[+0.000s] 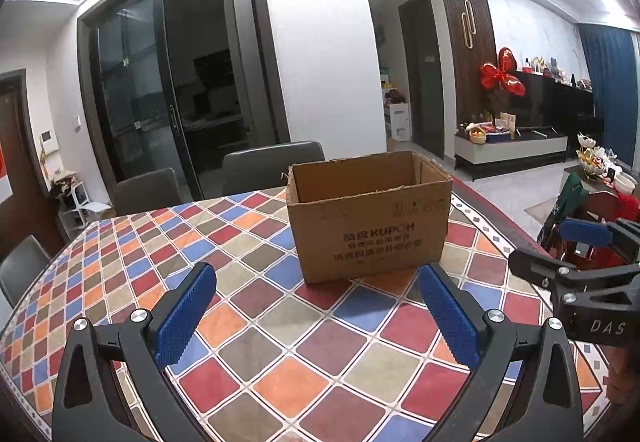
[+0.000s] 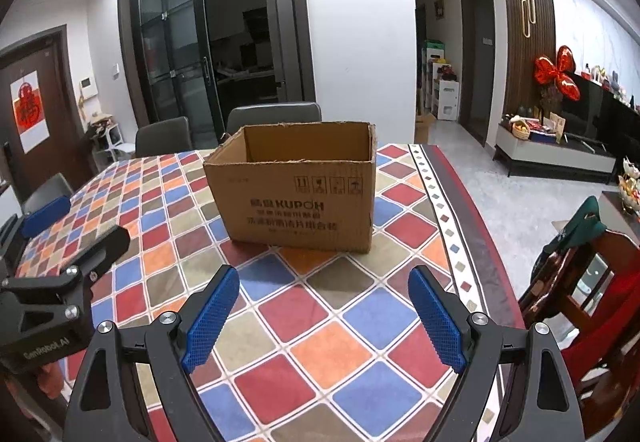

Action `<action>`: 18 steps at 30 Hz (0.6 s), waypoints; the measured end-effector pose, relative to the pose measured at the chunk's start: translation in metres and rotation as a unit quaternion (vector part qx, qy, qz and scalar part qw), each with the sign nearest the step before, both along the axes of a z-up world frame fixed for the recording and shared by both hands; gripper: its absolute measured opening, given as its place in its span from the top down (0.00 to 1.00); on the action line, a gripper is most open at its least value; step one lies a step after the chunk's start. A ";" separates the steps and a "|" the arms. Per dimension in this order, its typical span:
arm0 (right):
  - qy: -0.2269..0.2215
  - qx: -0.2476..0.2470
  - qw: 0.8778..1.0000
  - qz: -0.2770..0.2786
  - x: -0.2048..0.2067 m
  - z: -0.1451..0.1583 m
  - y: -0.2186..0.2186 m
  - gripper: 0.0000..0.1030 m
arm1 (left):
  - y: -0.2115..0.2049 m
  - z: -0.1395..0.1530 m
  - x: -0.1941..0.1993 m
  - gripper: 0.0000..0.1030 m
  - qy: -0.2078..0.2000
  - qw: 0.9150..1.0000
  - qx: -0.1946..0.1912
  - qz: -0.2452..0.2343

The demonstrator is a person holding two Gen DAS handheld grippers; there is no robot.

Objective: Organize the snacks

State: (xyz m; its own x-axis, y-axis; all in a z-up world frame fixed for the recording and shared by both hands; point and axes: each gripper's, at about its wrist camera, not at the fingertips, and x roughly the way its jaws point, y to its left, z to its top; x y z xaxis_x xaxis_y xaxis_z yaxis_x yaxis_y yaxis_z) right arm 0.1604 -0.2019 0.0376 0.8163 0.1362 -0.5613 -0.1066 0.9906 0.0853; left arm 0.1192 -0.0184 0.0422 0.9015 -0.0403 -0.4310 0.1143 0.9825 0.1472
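Observation:
An open brown cardboard box [image 1: 370,218] printed KUPOH stands upright on the checkered tablecloth [image 1: 280,342]. It also shows in the right wrist view [image 2: 296,194]. What lies inside it is hidden. My left gripper [image 1: 316,316] is open and empty, held above the cloth in front of the box. My right gripper [image 2: 324,318] is open and empty, also short of the box. The right gripper shows at the right edge of the left wrist view [image 1: 576,258]. The left gripper shows at the left edge of the right wrist view [image 2: 60,242]. No snacks are in view.
Grey chairs [image 1: 272,164] stand behind the table. A wooden chair with red and green cloth [image 2: 580,282] stands at the table's right side. The table's right edge [image 2: 460,210] runs close to the box. A low cabinet with clutter [image 1: 512,146] stands far right.

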 end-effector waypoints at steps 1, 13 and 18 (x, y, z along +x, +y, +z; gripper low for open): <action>-0.002 -0.001 1.000 0.000 -0.001 0.000 0.000 0.16 | 0.000 -0.001 -0.001 0.00 0.000 1.000 0.001 0.001; -0.019 -0.010 1.000 0.016 -0.011 0.001 0.006 0.16 | 0.003 -0.002 -0.011 0.00 -0.013 1.000 -0.006 -0.009; -0.019 -0.007 1.000 0.020 -0.012 0.001 0.006 0.16 | 0.002 0.001 -0.014 0.00 -0.023 1.000 -0.007 -0.010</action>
State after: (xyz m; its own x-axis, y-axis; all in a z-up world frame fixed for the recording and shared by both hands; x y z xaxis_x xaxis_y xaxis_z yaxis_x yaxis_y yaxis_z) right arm 0.1481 -0.1956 0.0381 0.8311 0.1614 -0.5323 -0.1488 0.9866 0.0668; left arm 0.1048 -0.0160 0.0431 0.9194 -0.0636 -0.3881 0.1270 0.9820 0.1400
